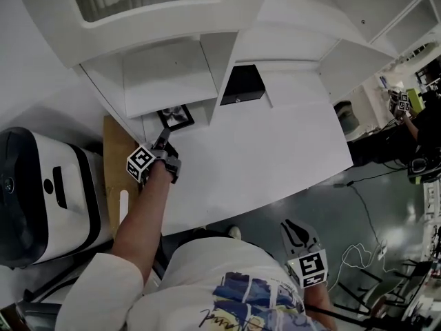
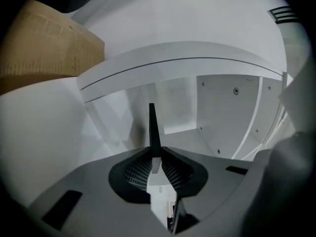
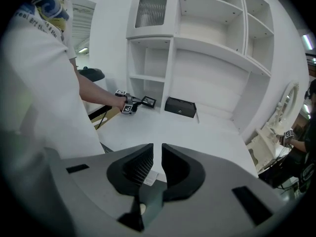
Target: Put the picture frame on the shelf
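Observation:
The black picture frame [image 1: 176,116] stands in the lowest left compartment of the white shelf unit [image 1: 165,81], its picture facing out. My left gripper [image 1: 164,141] reaches in from the desk and is shut on the frame's lower edge. In the left gripper view the frame [image 2: 152,127] shows edge-on as a thin black blade between the jaws of the left gripper [image 2: 155,154]. The right gripper view shows the frame [image 3: 148,101] and the left gripper [image 3: 129,106] far off. My right gripper [image 1: 298,234] hangs low by my body, away from the desk, shut and empty [image 3: 157,152].
A black box [image 1: 242,85] sits in the neighbouring compartment, at the back of the white desk [image 1: 275,150]. Cardboard [image 1: 117,157] leans at the desk's left, beside a white-and-black appliance [image 1: 41,192]. Cables [image 1: 372,247] lie on the floor. Another person [image 1: 413,119] stands at the far right.

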